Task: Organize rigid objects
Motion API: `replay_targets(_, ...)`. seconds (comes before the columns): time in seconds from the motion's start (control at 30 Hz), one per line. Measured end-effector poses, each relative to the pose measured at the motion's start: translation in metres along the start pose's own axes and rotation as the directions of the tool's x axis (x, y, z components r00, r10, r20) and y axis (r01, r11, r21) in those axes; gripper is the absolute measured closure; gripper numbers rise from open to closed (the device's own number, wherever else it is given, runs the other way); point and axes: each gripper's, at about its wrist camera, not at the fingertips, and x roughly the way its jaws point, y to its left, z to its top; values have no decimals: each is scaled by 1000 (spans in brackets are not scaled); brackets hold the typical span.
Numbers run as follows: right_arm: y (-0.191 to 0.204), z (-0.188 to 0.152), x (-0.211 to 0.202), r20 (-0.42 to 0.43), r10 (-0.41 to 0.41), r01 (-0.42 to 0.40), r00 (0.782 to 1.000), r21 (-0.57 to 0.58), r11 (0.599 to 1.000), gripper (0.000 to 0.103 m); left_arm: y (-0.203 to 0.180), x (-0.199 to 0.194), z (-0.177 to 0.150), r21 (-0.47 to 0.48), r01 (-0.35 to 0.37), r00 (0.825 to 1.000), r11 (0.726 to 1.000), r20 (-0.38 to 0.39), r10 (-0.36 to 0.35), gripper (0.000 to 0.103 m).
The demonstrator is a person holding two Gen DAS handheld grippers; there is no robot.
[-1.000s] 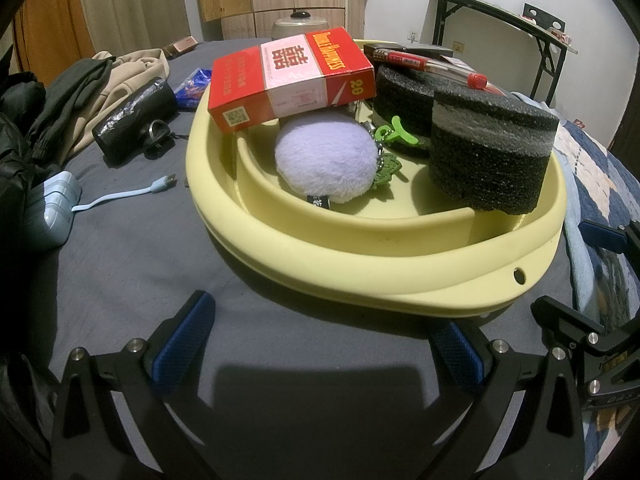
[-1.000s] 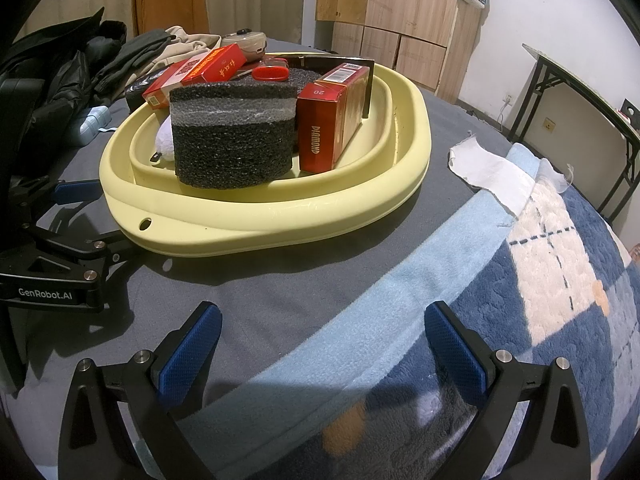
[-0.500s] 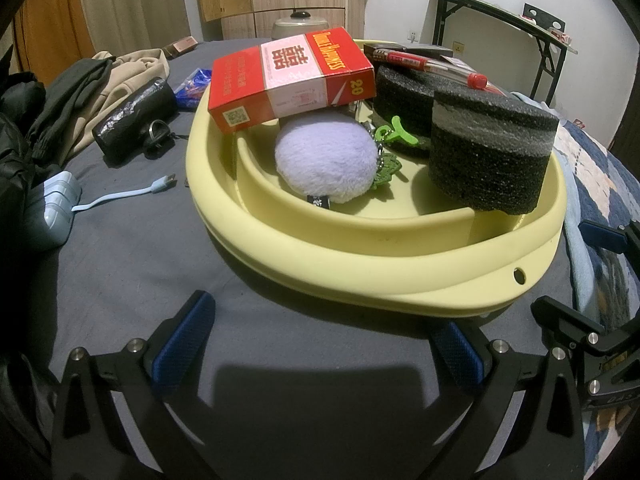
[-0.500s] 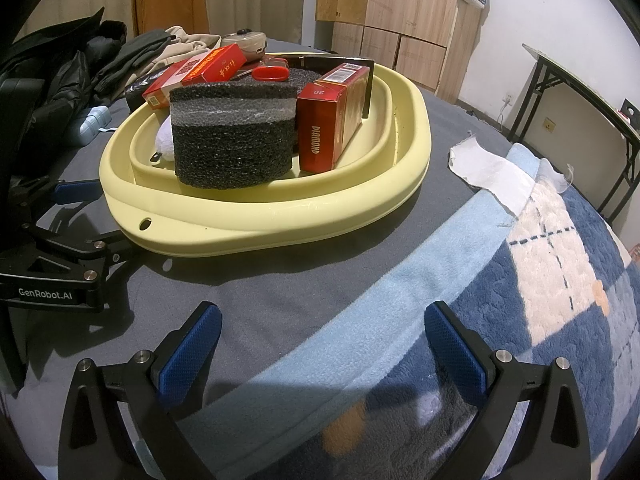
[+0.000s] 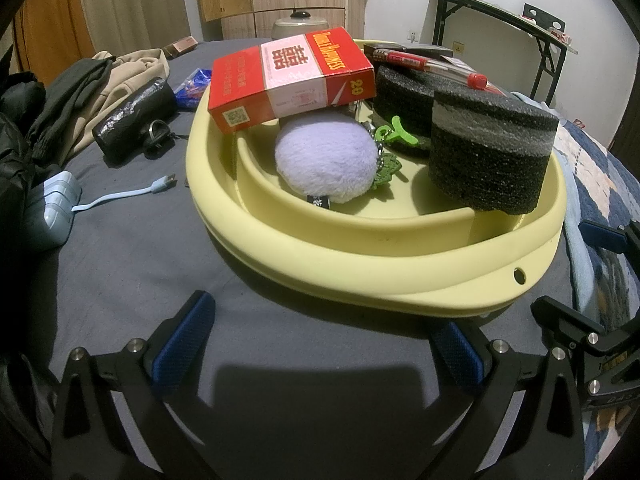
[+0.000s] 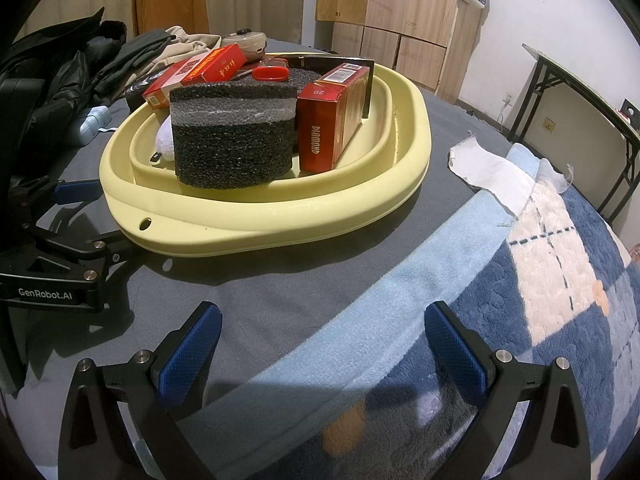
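Note:
A pale yellow basin [image 5: 360,276] [image 6: 360,208] sits on the grey bedcover. Inside it are a black foam block [image 5: 488,156] [image 6: 234,136], a red-and-white cigarette pack [image 5: 288,80] [image 6: 192,74] lying over a lilac plush ball [image 5: 326,160], a green charm [image 5: 394,130], a red "Diamond" box [image 6: 332,118] standing upright, and a red pen [image 5: 432,66]. My left gripper [image 5: 320,344] is open just short of the basin's near rim, holding nothing. My right gripper [image 6: 320,344] is open over the blue blanket, also holding nothing. The left gripper [image 6: 76,216] shows at the left edge of the right wrist view.
Clothes [image 5: 92,92], a black pouch [image 5: 134,120] and a pale blue charger with its cable [image 5: 60,204] lie left of the basin. A blue checked blanket [image 6: 540,280] and a white cloth [image 6: 492,172] lie to the right. A black-legged table [image 5: 504,20] stands behind.

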Motion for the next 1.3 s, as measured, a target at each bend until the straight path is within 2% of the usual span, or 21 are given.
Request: replay_targets(1.3, 0, 0, 0, 0, 0, 0, 1000, 0, 1000, 0, 0, 0, 0, 0, 0, 1000, 1000, 0, 0, 0)
